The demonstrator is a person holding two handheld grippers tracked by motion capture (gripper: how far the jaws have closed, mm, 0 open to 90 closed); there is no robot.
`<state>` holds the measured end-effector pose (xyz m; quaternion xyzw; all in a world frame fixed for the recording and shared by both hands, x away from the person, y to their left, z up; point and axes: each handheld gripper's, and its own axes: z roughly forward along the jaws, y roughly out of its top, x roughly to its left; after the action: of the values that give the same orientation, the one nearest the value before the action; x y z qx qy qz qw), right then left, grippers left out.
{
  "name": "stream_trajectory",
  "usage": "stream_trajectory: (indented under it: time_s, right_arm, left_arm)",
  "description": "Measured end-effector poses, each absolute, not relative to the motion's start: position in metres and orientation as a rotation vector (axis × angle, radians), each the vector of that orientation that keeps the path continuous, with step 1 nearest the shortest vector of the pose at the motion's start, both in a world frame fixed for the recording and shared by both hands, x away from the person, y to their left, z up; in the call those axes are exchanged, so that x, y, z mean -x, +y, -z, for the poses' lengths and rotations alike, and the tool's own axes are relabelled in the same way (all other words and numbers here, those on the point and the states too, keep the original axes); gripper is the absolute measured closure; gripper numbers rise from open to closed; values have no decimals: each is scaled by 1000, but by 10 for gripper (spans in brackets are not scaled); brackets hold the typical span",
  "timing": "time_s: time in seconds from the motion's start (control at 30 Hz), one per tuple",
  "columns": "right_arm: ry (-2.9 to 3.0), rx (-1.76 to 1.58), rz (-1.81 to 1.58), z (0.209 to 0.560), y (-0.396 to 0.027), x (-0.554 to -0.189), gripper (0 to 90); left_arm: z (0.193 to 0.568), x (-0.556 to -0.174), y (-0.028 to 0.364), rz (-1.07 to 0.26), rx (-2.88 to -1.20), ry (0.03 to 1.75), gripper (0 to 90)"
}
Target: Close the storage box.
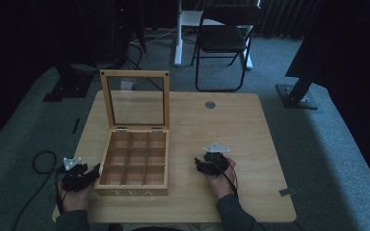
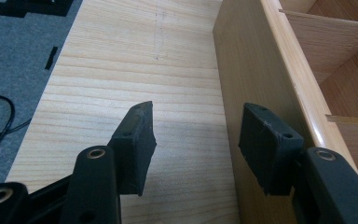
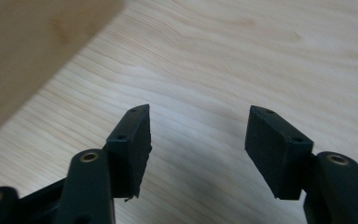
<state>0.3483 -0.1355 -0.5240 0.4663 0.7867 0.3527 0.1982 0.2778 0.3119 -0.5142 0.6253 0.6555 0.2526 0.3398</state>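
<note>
A wooden tea box (image 1: pixel 132 191) stands open at the left middle of the table (image 1: pixel 221 130), its glass lid (image 1: pixel 136 73) upright at the back. Several compartments inside look bare. My left gripper (image 1: pixel 96 169) rests by the box's left front corner. In the left gripper view it (image 2: pixel 196 140) is open with only tabletop between the pads, and the box's side wall (image 2: pixel 256 79) runs close beside the right jaw. My right gripper (image 1: pixel 200 161) sits on the table to the right of the box. It (image 3: pixel 196 144) is open and holds nothing, with the box wall (image 3: pixel 32 51) blurred ahead.
A small metal disc (image 1: pixel 210 104) is set into the table's far side. A scrap of tape (image 1: pixel 287 191) hangs at the right front corner. A black folding chair (image 1: pixel 224 41) stands beyond the table. A cable (image 1: pixel 41 161) loops on the carpet at the left.
</note>
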Motion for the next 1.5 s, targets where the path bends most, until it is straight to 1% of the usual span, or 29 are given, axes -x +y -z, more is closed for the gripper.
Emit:
stream_trajectory:
  time_s: [0.37, 0.8, 1.1, 1.5]
  right_arm:
    - [2219, -1236, -1074, 500, -120, -358, 424]
    - [2232, -1167, -1062, 474, -108, -371, 455]
    - [2232, -1119, -1090, 457, -98, -382, 444]
    - [2238, -1079, -1119, 441, -85, -402, 452]
  left_arm:
    - [514, -278, 312, -659, -1629, 1711, 457]
    - [514, -278, 312, -662, -1639, 1712, 471]
    - [514, -277, 312, -664, -1642, 1713, 475]
    - [515, -277, 311, -663, -1641, 1712, 476]
